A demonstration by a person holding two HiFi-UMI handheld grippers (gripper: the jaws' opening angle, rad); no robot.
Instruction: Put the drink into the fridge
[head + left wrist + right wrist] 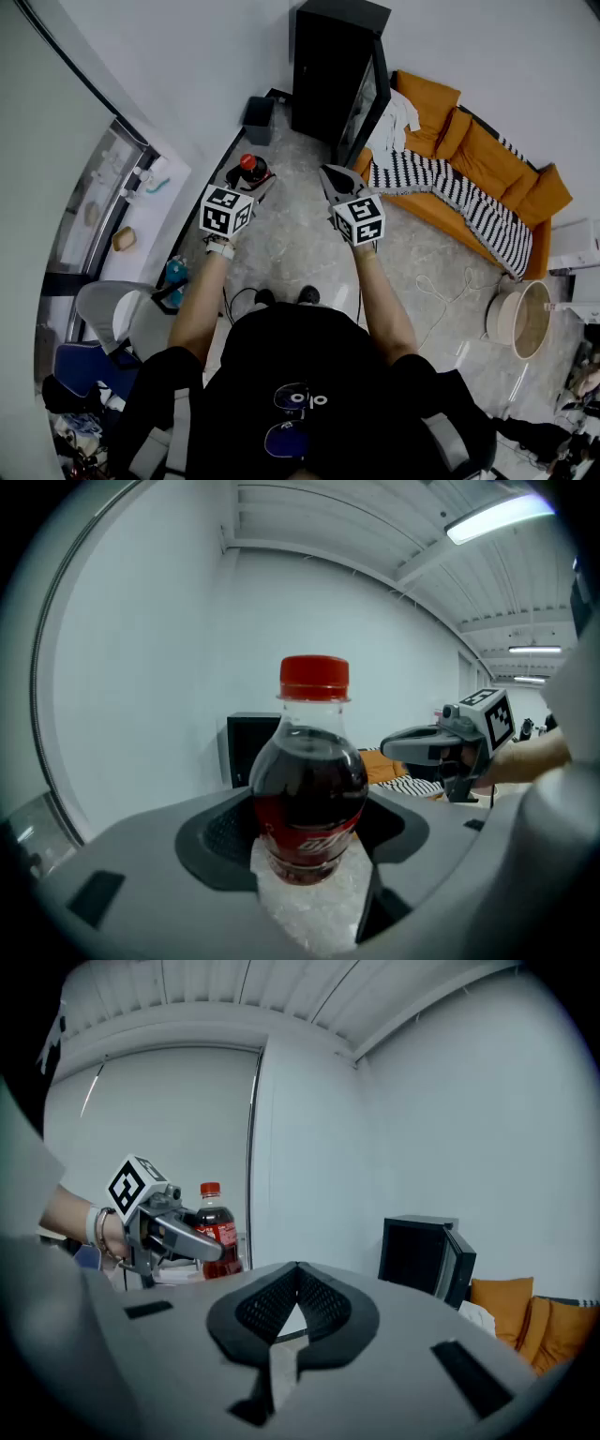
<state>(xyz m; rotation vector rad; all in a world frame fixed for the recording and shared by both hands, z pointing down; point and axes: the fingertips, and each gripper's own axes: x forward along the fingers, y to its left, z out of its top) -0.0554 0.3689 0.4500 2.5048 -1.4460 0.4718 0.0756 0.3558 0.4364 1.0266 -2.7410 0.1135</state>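
Above the grey floor (292, 246), short of the open black mini fridge (323, 70), held a red-capped cola bottle (309, 780) upright, clamped in the left gripper (246, 181); carried the right gripper (296, 1279) alongside, jaws together, empty.

The left gripper (254, 184) holds a red-capped bottle (248, 164) before the open black fridge (323, 75).

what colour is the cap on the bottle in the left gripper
Red. The cap of the bottle shows best in the left gripper view.
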